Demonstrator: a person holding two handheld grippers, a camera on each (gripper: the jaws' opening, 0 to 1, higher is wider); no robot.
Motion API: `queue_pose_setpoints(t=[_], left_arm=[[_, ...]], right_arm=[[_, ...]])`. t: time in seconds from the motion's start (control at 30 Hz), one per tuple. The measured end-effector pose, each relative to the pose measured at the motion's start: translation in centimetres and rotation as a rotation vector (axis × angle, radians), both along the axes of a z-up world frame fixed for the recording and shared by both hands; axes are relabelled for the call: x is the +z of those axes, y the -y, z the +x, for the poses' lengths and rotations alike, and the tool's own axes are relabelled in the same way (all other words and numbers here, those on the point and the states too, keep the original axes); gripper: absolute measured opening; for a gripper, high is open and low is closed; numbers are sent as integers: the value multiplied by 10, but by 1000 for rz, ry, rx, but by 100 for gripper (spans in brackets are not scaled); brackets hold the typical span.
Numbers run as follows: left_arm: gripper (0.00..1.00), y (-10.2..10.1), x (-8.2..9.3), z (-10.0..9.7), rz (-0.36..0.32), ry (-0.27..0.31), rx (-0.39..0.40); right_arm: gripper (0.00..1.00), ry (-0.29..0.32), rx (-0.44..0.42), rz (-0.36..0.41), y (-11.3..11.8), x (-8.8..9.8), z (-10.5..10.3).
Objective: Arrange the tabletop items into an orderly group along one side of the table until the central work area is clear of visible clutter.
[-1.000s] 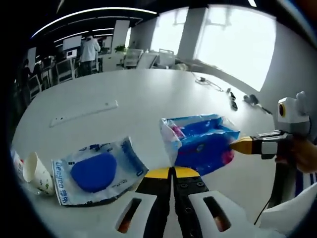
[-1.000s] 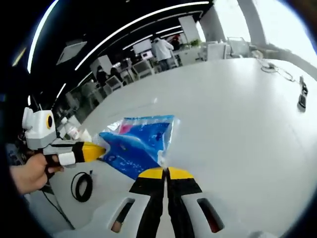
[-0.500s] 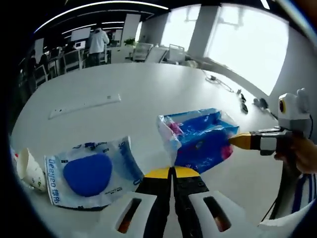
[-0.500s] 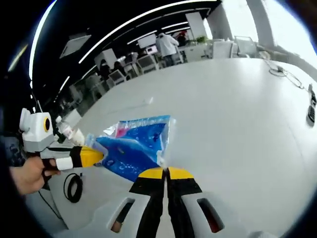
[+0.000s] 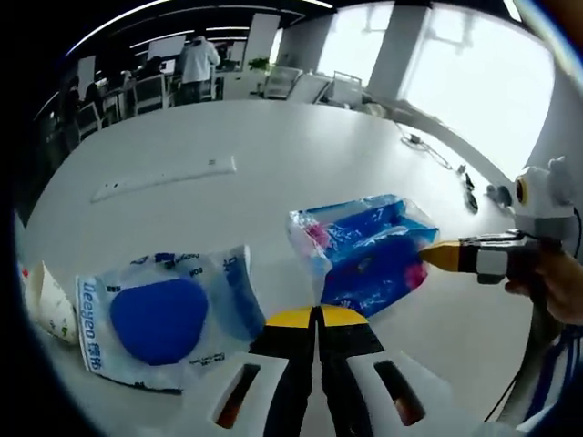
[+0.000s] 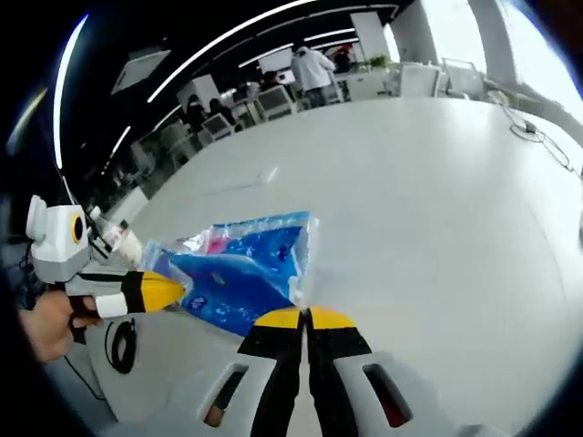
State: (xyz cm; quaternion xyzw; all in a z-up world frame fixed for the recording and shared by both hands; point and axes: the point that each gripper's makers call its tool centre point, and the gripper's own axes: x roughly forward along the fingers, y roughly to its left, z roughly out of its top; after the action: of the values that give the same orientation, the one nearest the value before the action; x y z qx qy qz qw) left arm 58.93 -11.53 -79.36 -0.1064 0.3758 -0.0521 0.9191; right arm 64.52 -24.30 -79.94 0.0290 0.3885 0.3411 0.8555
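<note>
Grippers both clamped on blue plastic bag point(image 5: 369, 255), held over white table point(image 5: 228, 191).
Left gripper point(image 5: 317, 315) pinches one corner, right gripper point(image 6: 305, 317) the opposite edge. Pouch with blue pad point(image 5: 164, 314) and paper cup point(image 5: 41, 305) lie near the table edge.

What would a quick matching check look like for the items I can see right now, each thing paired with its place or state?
Things:
1. blue snack bag
2. clear pouch with the blue pad
3. paper cup
4. white strip

Places or states:
A. lying on its side at the table's near left edge
B. flat on the table, farther out toward the middle
C. pinched at opposite ends by the left gripper and the right gripper
D. flat on the table, just left of the left gripper

Pairs: 1-C, 2-D, 3-A, 4-B
</note>
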Motion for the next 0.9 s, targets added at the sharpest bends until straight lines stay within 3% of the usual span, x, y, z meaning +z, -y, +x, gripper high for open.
queue_pose_setpoints(t=[0.9], left_arm=[[0, -7, -20, 3, -42, -74, 46]], right_arm=[[0, -53, 32, -53, -8, -23, 4]])
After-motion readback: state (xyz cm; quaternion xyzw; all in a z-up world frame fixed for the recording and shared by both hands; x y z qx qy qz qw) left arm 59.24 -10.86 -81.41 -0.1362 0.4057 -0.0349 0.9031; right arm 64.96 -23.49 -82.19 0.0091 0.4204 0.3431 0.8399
